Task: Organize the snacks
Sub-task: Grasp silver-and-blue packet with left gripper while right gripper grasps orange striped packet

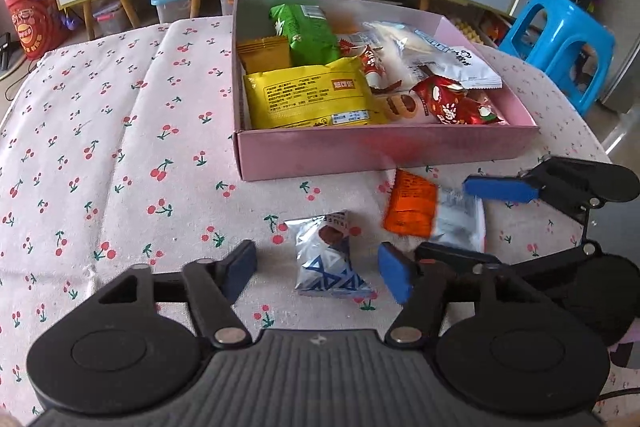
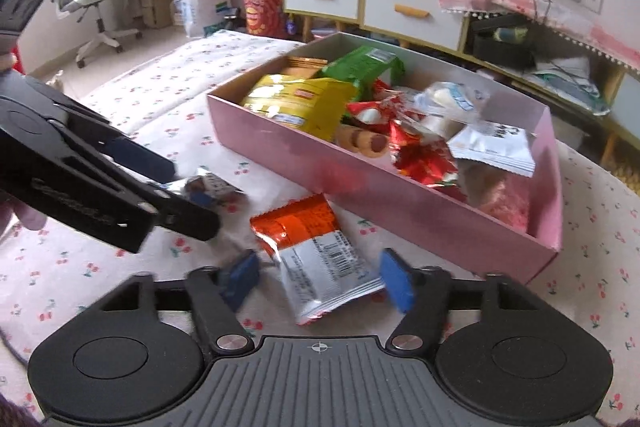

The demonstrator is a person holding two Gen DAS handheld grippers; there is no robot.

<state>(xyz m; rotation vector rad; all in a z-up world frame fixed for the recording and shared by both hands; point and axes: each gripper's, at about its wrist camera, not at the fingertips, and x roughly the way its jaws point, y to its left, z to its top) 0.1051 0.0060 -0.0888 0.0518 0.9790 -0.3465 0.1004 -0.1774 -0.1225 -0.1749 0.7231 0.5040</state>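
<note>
A pink box (image 1: pixel 384 151) sits nearly full; two packets remain on the counter (image 1: pixel 120 147), each between a parted hand-held gripper's pads, ungripped.

The left wrist view sits just behind the left gripper (image 1: pixel 316 273), looking steeply down along its fingers at the cherry-print tablecloth (image 1: pixel 120 147), close to the surface; beyond lies the pink box (image 1: pixel 384 151), seen from its long front wall, with cabinets at the far edge. The right wrist view rides behind the right gripper (image 2: pixel 320 281), tilted down less steeply, meeting the box (image 2: pixel 400 195) at a corner angle (the fisheye bends the room's edges); both views share the box, the orange-and-white packet (image 1: pixel 412 207) (image 2: pixel 316 255) and each other's gripper.
</note>
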